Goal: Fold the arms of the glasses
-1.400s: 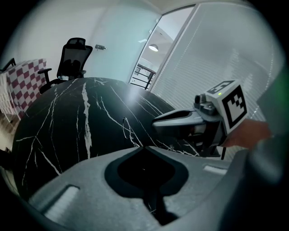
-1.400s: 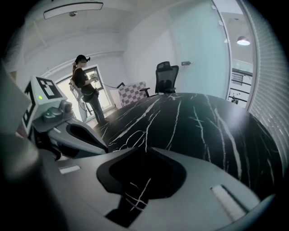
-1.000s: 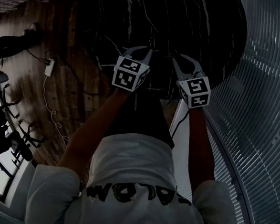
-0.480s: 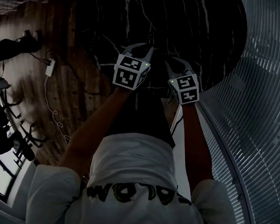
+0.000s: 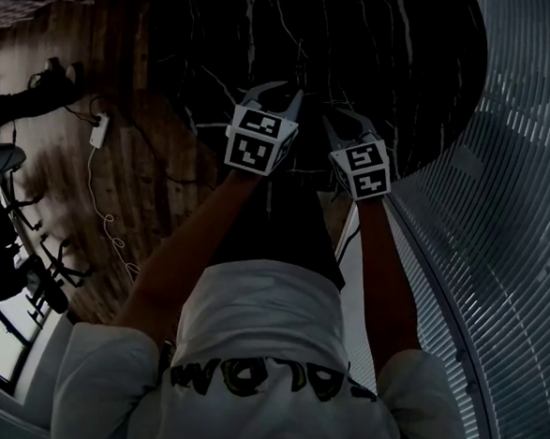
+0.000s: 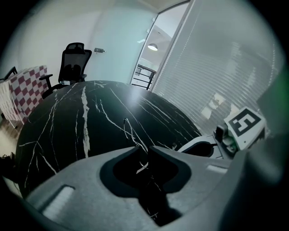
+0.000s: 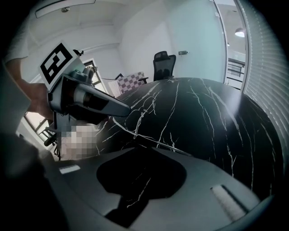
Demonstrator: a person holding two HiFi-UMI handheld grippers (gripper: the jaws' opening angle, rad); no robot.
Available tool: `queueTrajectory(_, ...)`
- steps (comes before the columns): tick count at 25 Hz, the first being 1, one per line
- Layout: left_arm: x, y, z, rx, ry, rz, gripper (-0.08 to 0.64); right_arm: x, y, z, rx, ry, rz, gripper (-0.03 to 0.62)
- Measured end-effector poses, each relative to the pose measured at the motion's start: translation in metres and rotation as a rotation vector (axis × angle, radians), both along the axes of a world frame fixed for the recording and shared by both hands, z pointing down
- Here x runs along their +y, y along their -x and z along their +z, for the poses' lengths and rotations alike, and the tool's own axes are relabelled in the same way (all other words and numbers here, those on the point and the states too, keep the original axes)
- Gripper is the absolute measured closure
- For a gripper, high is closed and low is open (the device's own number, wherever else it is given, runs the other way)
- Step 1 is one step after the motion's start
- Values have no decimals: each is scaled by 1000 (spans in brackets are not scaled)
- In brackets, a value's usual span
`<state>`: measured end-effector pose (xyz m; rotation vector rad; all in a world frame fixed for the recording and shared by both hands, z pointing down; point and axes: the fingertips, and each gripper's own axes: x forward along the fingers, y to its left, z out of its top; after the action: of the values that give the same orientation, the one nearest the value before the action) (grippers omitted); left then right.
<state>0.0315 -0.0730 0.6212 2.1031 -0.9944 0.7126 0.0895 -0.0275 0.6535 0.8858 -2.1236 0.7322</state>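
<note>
The glasses (image 6: 128, 127) are a thin wire frame lying on the black marble table (image 6: 81, 113), just past the tips of my left gripper (image 6: 143, 151). The left jaws are opening, with a narrow gap and a thin bit of the frame (image 6: 142, 168) lying between them, not pressed. In the head view the glasses are lost in the dark. There my left gripper (image 5: 280, 92) and right gripper (image 5: 347, 123) hang close together over the near table edge. My right gripper (image 7: 141, 148) is slightly open over a thin pale line (image 7: 167, 145) that may be an arm of the glasses.
A black office chair (image 6: 74, 61) and a checkered cloth (image 6: 27, 85) stand beyond the table's far side. Ribbed glass walling (image 5: 512, 184) runs along the right. On the wooden floor at left lie a white cable and adapter (image 5: 97, 131) and chair bases (image 5: 14, 261).
My right gripper has come down and to the left, closer to the left gripper. The left gripper stayed put and its fingers have spread a little.
</note>
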Motion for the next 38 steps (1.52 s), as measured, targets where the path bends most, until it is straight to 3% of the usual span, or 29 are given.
queueTrajectory(21, 3, -12, 7, 6, 39, 58, 502, -23, -7, -2, 28, -30, 9, 531)
queueTrajectory(38, 19, -29, 7, 65, 120, 170, 512, -44, 2, -5, 165, -78, -197, 486)
